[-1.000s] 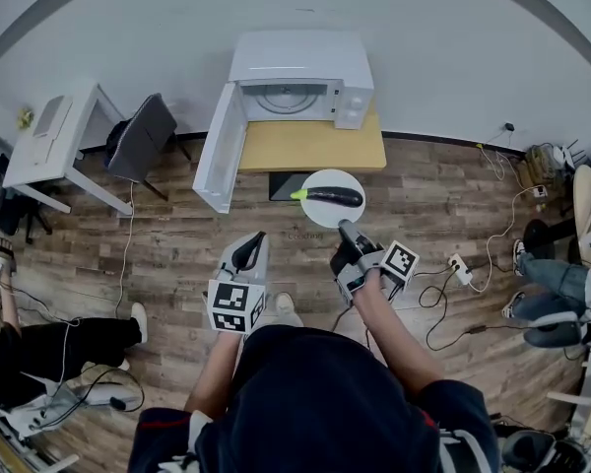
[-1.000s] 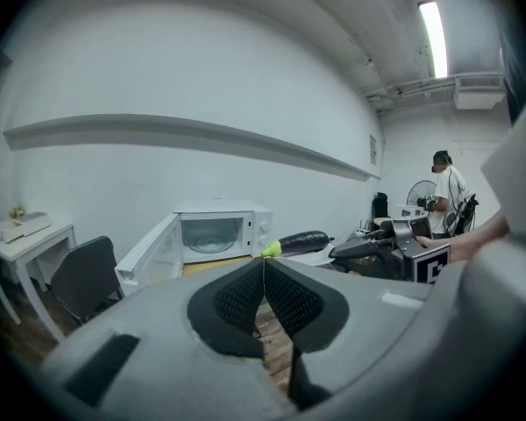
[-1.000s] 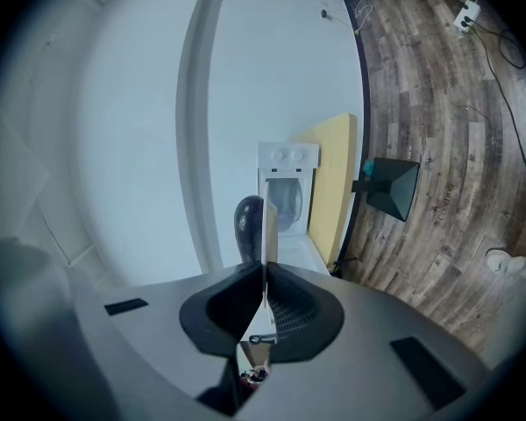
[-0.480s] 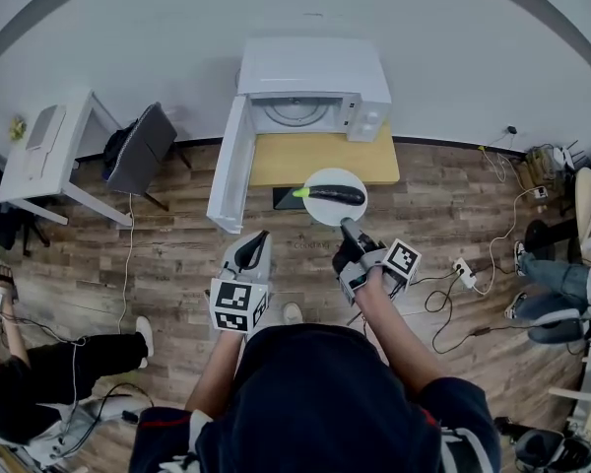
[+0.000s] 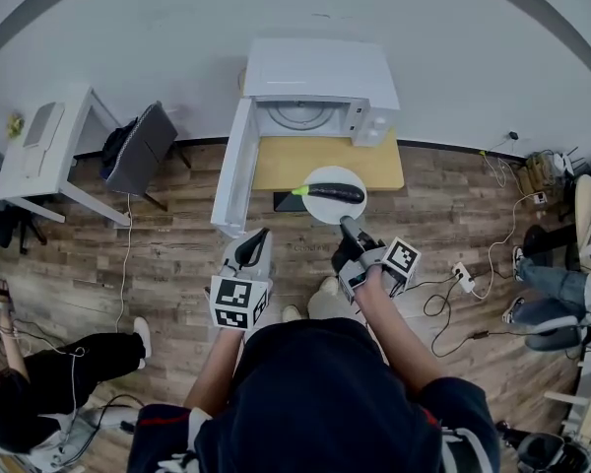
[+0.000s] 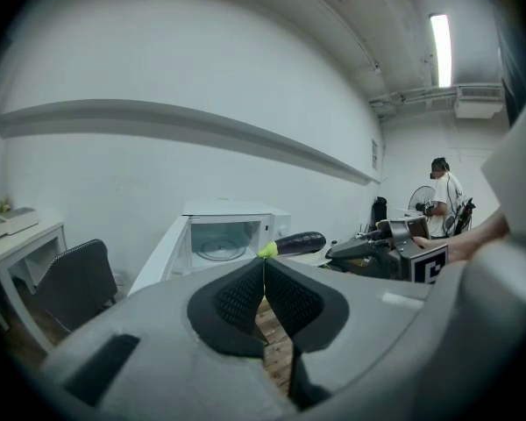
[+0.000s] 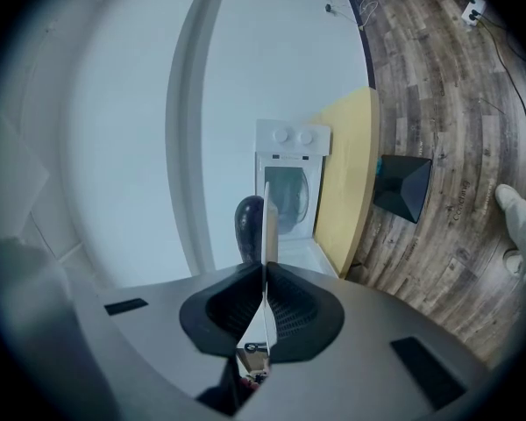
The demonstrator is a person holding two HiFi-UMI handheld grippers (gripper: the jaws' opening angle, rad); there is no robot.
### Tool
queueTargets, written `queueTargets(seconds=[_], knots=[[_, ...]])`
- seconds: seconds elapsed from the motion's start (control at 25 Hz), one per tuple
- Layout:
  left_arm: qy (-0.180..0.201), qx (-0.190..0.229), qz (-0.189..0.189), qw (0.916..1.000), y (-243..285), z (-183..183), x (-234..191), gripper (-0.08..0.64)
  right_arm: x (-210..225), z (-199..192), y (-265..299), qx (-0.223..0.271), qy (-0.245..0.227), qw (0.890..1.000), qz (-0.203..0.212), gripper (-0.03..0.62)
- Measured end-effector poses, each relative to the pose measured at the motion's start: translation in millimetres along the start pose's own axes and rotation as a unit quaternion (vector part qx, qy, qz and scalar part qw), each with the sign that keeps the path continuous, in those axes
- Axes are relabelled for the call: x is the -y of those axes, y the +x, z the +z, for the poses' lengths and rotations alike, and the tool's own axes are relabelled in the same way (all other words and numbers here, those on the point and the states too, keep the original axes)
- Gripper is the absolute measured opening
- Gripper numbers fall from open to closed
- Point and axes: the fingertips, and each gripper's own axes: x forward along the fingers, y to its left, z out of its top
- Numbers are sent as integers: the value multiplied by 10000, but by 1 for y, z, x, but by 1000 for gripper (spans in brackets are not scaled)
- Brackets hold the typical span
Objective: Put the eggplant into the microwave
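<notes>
- Eggplant (image 5: 337, 193) – dark purple with a green stem, lying on a white plate (image 5: 327, 213) in front of the microwave (image 5: 320, 92), not inside it.
- Plate is held out over the front edge of the wooden table (image 5: 276, 164).
- Right gripper (image 5: 346, 225) has its jaws clamped on the plate's near rim.
- Left gripper (image 5: 260, 236) – jaws pressed together with nothing between them, held level beside the right one.
- Microwave door (image 5: 231, 180) is swung wide open to the left, and the glass turntable shows inside.

No readable text, labels or numbers anywhere.
</notes>
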Motion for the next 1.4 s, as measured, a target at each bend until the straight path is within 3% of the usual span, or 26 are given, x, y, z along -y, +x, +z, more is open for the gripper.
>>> queueTargets(seconds=[0.72,1.4], knots=[[173,-57,345,9992,60,25,-17,17,-12,49,72,-392,101,9989,231,21],[10,-197,866,9960,131,47,-21,17,-14,106,135,-1041,161,9944,126,23]])
